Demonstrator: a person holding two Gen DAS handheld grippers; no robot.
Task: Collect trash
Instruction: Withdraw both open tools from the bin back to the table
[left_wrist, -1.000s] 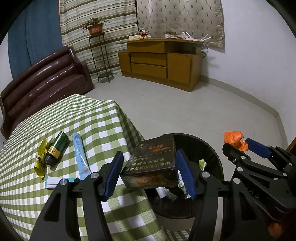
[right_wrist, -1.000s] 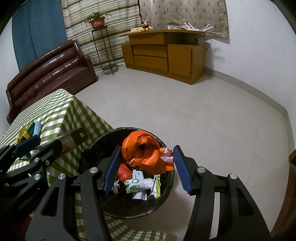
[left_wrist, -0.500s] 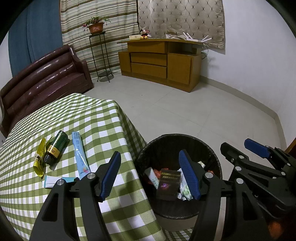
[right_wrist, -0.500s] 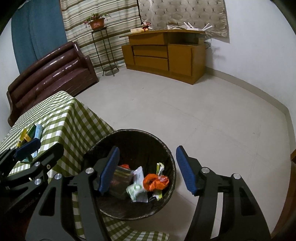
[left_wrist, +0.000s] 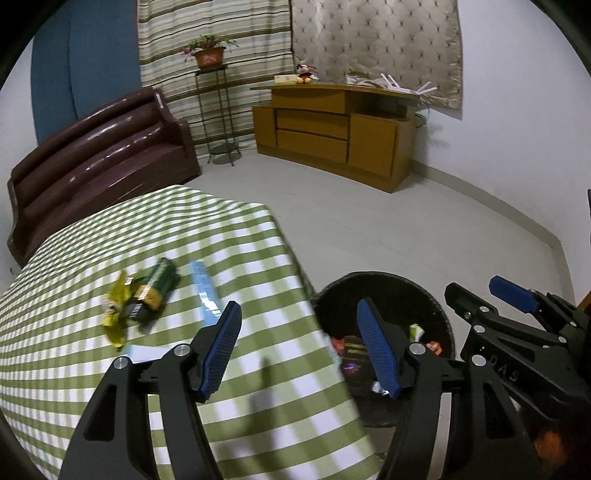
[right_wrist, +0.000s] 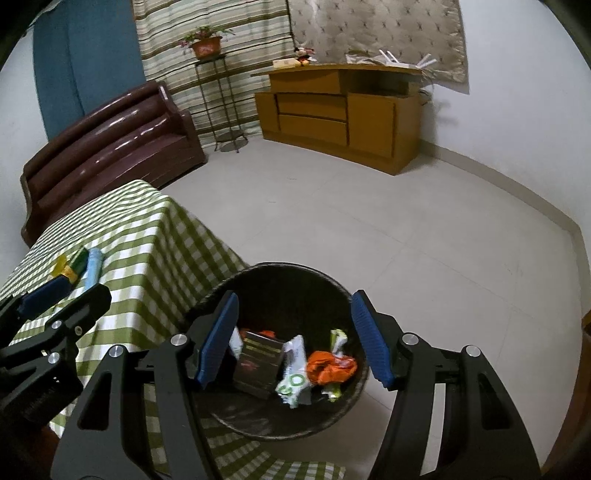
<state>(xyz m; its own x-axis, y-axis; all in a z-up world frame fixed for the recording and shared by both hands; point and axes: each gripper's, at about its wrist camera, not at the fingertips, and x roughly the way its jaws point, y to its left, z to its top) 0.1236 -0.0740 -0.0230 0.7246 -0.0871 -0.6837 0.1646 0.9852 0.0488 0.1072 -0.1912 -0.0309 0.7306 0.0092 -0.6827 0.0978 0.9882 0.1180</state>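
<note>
A black trash bin (right_wrist: 295, 273) stands on the floor beside the table; it also shows in the left wrist view (left_wrist: 424, 295). Inside lie a dark cigarette box (right_wrist: 260, 360), an orange bag (right_wrist: 332, 369) and white wrappers (right_wrist: 293, 373). My right gripper (right_wrist: 293, 339) is open and empty above the bin. My left gripper (left_wrist: 301, 345) is open and empty over the table's corner. On the green checked tablecloth (left_wrist: 147, 240) lie a dark green bottle (left_wrist: 157, 282), a yellow wrapper (left_wrist: 116, 306) and a light blue tube (left_wrist: 205, 291).
A brown sofa (left_wrist: 96, 158) stands behind the table. A wooden cabinet (left_wrist: 332, 129) and a plant stand (left_wrist: 214, 110) are at the far wall. Pale tiled floor (right_wrist: 406, 240) spreads right of the bin. A white card (left_wrist: 147, 352) lies near the left fingers.
Both grippers opened: the cigarette box and the orange bag dropped into the bin. My left gripper has since swung left, over the table.
</note>
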